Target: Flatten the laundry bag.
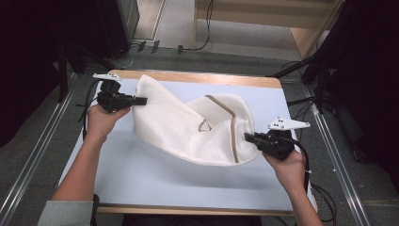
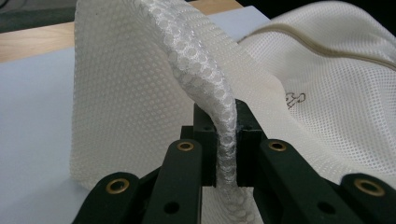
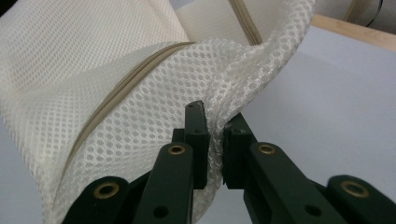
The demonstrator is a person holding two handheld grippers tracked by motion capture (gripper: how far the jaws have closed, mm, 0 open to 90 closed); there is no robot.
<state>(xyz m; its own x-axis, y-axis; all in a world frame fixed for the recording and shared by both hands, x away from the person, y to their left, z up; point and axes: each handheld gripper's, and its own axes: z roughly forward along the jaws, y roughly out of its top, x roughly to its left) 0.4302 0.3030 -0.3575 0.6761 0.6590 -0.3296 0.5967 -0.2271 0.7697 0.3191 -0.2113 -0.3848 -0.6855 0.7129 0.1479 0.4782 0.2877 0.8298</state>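
The right gripper, nearer the person, is clamped on the near right edge of the white mesh bag, which lies mid-table; the left gripper pinches its far left corner. Spreading it well probably needs even, opposite pulls, keeping the mesh taut. The table offers bare room in front; its far edge sits close behind the bag.

Lab/test rig: alu rails, floor cables, dark curtains.
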